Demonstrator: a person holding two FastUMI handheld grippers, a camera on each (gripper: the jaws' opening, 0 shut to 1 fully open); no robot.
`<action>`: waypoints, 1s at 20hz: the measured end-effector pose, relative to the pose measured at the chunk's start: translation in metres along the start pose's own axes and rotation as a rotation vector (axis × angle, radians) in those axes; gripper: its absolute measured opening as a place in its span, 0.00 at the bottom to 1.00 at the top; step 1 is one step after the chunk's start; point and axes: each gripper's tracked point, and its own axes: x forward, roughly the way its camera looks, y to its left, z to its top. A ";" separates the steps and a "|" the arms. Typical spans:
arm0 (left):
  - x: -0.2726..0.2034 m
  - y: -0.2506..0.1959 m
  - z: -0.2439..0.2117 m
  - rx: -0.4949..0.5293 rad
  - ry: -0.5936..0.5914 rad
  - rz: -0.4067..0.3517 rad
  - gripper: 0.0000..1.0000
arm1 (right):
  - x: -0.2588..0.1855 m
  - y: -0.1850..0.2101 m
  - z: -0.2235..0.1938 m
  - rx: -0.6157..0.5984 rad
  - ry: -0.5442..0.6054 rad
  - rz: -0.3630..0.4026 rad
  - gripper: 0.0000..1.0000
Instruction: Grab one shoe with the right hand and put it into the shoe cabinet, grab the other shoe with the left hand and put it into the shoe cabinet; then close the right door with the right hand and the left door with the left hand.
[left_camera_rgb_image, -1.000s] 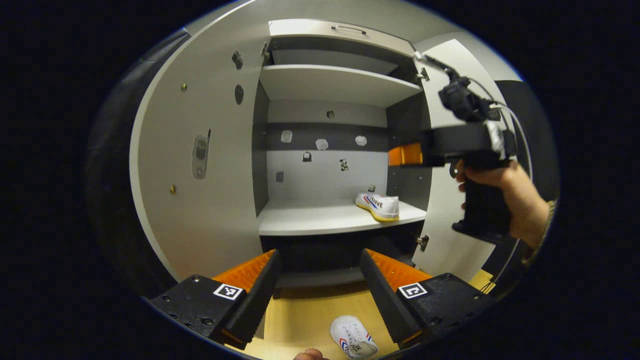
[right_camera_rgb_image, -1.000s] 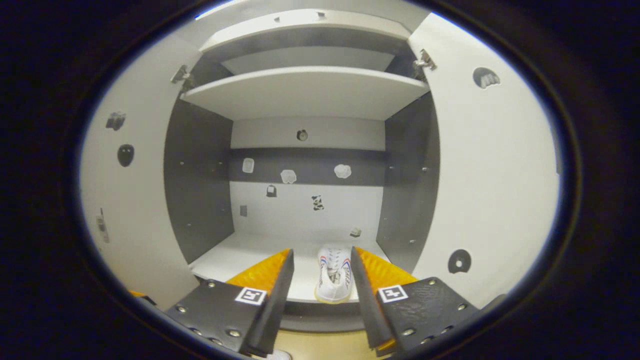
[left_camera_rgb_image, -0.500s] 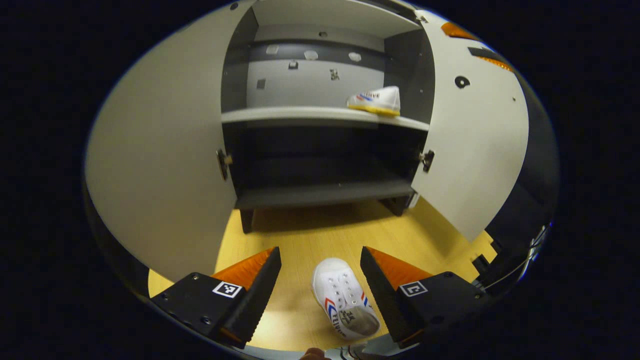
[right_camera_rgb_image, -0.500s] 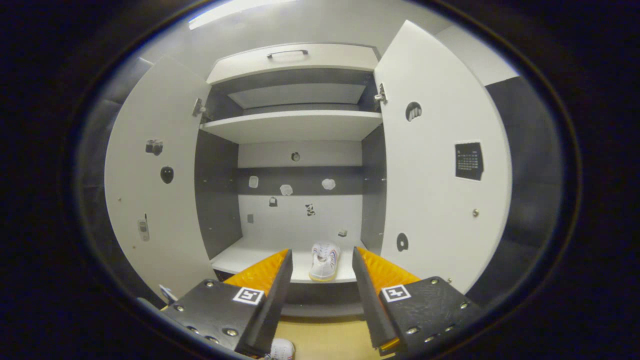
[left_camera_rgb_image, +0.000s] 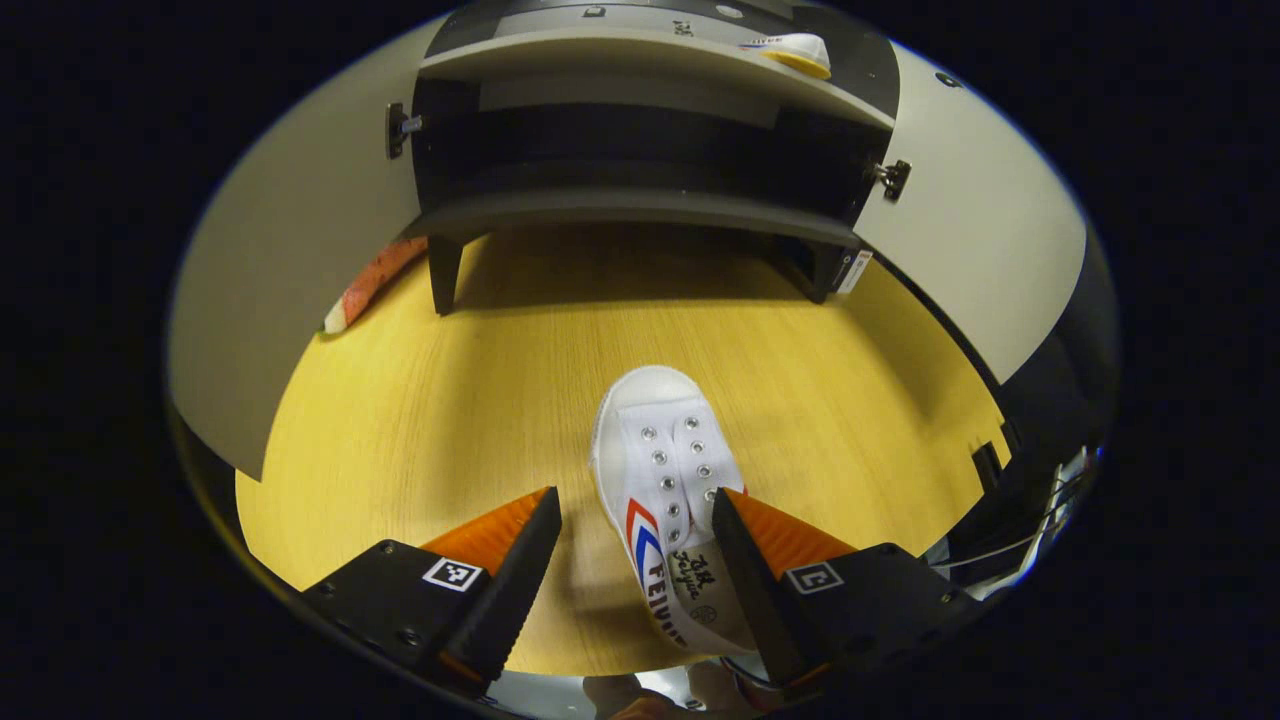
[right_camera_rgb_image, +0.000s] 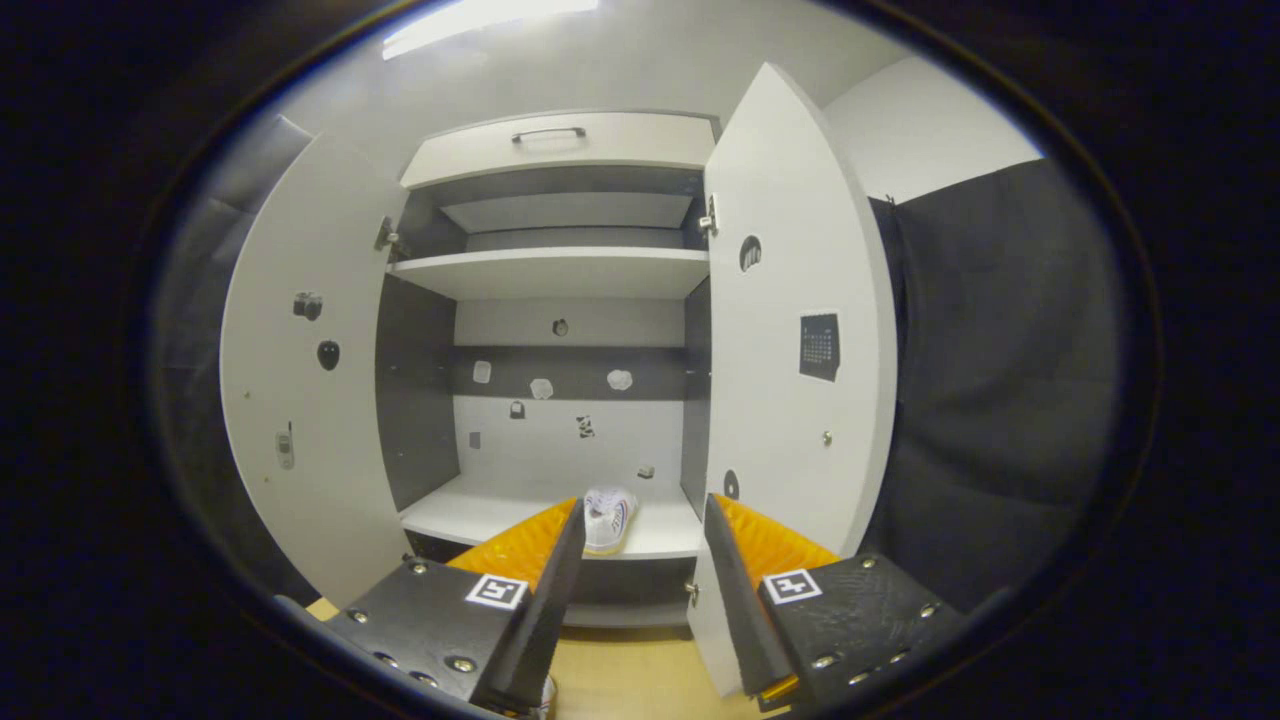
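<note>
The left gripper (left_camera_rgb_image: 634, 535) is hanging low over the wooden floor (left_camera_rgb_image: 480, 380) with jaws wide, straddling the heel of a white canvas shoe (left_camera_rgb_image: 668, 500) without pressing it. The right gripper (right_camera_rgb_image: 642, 540) is facing the open shoe cabinet (right_camera_rgb_image: 560, 270), jaws wide and empty. The other shoe (right_camera_rgb_image: 606, 518) is sitting on the cabinet's middle shelf (right_camera_rgb_image: 470, 512), toward its right.
</note>
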 end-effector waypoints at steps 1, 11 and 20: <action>0.004 -0.002 -0.005 -0.010 0.018 -0.004 0.94 | -0.002 -0.001 0.001 -0.002 -0.005 0.004 0.71; 0.026 -0.005 -0.038 -0.201 0.124 -0.060 0.83 | -0.002 -0.004 0.004 -0.005 -0.028 0.013 0.67; 0.020 -0.002 -0.030 -0.382 0.186 -0.041 0.21 | 0.004 -0.006 -0.007 0.024 -0.010 0.013 0.67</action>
